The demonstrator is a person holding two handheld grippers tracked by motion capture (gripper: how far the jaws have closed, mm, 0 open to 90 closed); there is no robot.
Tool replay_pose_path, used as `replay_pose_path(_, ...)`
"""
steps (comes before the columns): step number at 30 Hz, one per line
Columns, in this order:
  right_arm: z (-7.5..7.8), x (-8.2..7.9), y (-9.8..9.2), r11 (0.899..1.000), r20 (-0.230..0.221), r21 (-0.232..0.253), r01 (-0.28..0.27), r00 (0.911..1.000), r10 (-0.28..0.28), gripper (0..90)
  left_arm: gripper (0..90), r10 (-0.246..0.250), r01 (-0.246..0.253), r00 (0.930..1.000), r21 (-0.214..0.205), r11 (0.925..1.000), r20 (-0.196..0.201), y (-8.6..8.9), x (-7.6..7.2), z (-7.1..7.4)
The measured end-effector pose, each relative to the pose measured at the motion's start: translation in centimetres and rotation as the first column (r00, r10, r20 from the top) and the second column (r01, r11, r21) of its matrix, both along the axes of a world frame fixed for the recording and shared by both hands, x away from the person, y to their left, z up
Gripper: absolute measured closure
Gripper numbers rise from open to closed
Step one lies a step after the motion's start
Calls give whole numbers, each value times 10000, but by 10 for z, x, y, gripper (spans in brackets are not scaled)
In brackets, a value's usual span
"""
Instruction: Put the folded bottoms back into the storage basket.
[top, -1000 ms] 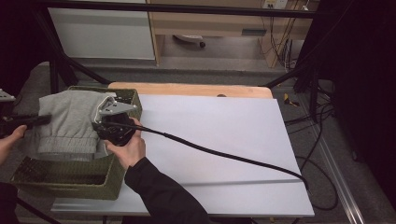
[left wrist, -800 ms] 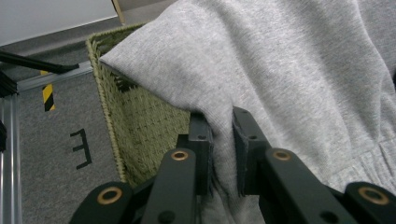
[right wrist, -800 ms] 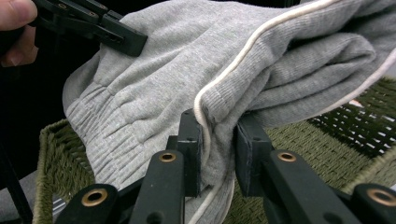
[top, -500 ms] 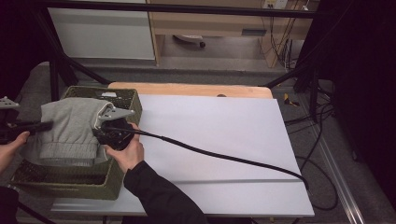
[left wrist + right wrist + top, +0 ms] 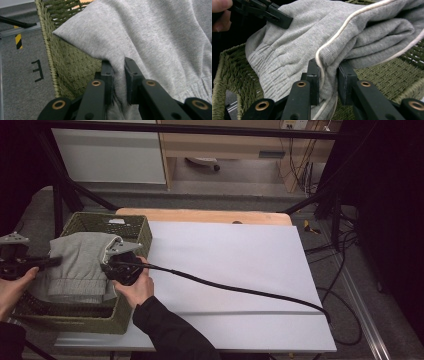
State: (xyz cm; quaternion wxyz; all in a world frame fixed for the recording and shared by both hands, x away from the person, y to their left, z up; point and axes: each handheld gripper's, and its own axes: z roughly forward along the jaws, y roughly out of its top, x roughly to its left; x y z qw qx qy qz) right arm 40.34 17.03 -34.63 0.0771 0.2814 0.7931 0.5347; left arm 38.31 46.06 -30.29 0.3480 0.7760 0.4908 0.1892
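Over the last second both claws sank, and the folded grey sweatpants [image 5: 80,265] came down with them from above the green woven basket [image 5: 135,232] until they sat low in its mouth. I judged the garment was being laid into the basket, nearly finished. The left claw [image 5: 117,72] was clamped on one edge of the fabric, the right claw [image 5: 327,75] on the piped edge opposite. The bundle's long axis ran front to back in the high view, its ribbed cuff toward the person, beside the white worktop [image 5: 240,280].
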Motion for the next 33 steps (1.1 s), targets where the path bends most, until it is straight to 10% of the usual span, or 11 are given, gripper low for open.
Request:
replay_pose_path(18, -17, 5, 4, 9988, -254, -481, 15, 9997, -28, 721, 786, 252, -248, 9988, 88, 9997, -409, -2, 10, -21)
replay_pose_path(33, 4, 4, -13, 9962, 574, -814, 317, 9980, -270, 165, 327, 461, -448, 9976, -252, 9987, 522, -14, 6, -15)
